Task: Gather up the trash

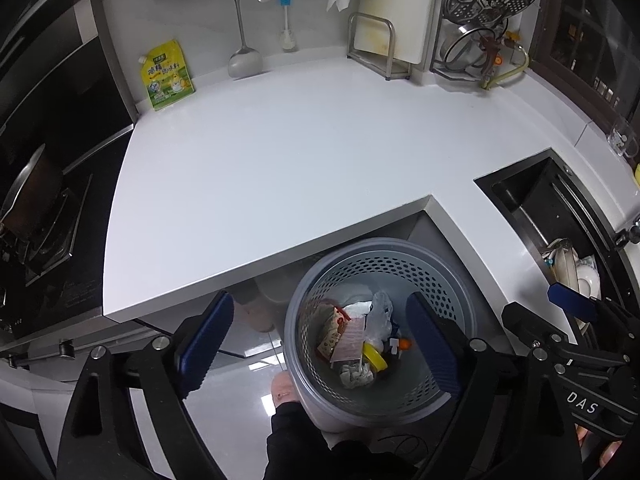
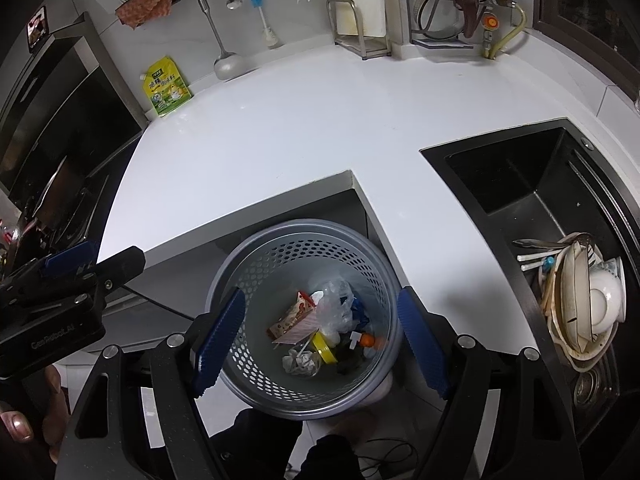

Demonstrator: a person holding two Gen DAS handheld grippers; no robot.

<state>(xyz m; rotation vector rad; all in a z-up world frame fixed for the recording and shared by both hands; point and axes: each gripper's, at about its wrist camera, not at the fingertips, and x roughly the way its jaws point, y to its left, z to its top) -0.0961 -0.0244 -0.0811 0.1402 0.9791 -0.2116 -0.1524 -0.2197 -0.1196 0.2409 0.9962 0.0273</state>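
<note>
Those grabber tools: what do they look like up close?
Each gripper is a black frame with silver bolts and two fingers faced with ribbed blue pads. The left gripper shows in its own camera; the right gripper looks alike. White lettering reads "DAS" on the right one, "GenRobot.AI" on the left.

White letters "DAS" stand on the black right gripper; faint "GenRobot.AI" stands on the black left gripper. The yellow-green pouch far ahead carries unreadable Chinese print.
</note>
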